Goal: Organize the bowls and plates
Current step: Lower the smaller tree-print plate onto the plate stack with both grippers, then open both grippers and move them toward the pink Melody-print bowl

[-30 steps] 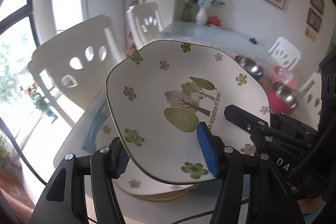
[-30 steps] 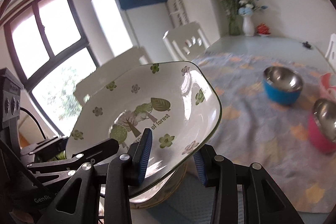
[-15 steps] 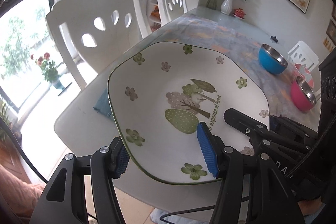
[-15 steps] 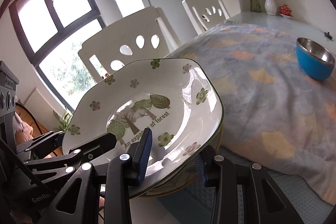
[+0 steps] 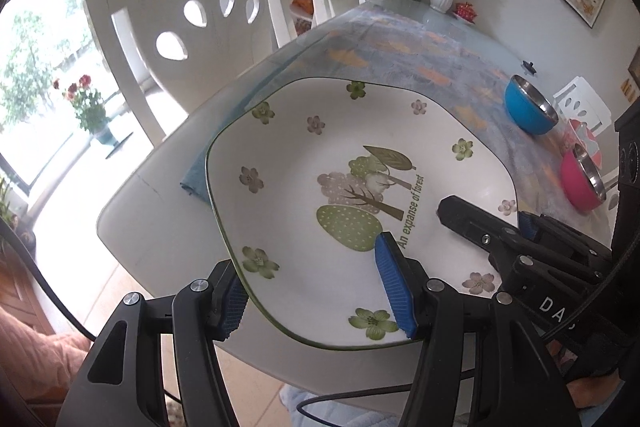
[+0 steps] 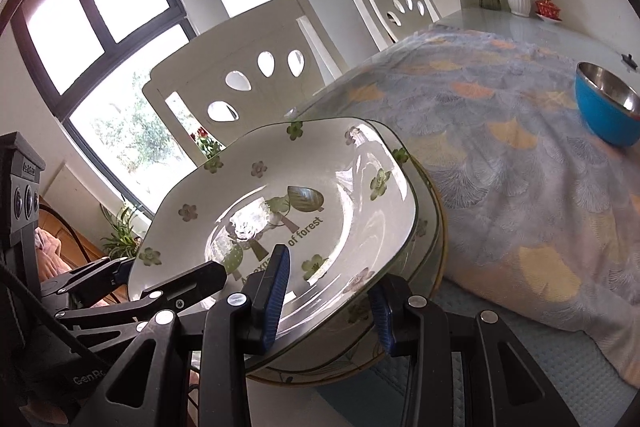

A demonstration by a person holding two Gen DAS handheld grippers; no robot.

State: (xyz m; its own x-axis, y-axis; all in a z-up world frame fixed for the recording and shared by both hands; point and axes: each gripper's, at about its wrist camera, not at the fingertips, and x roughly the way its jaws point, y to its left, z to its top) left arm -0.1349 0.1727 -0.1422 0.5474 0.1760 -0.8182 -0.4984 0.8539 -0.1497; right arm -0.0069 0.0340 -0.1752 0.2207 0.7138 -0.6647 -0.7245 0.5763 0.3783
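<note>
You've got the plate pinched at its near rim by both grippers: your left gripper is clamped on one edge, your right gripper on the other. The plate sits tilted just above the stack at the worktop corner, blue bowl well beyond.

The plate reads "An expanse of forest" — printed beside its trees.

Both wrist cams look fwd and down along own fingers, v. close over flowered plate at desk corner. Shared: plate, chairs, blue bowl; edges prob. fisheye-warped.
</note>
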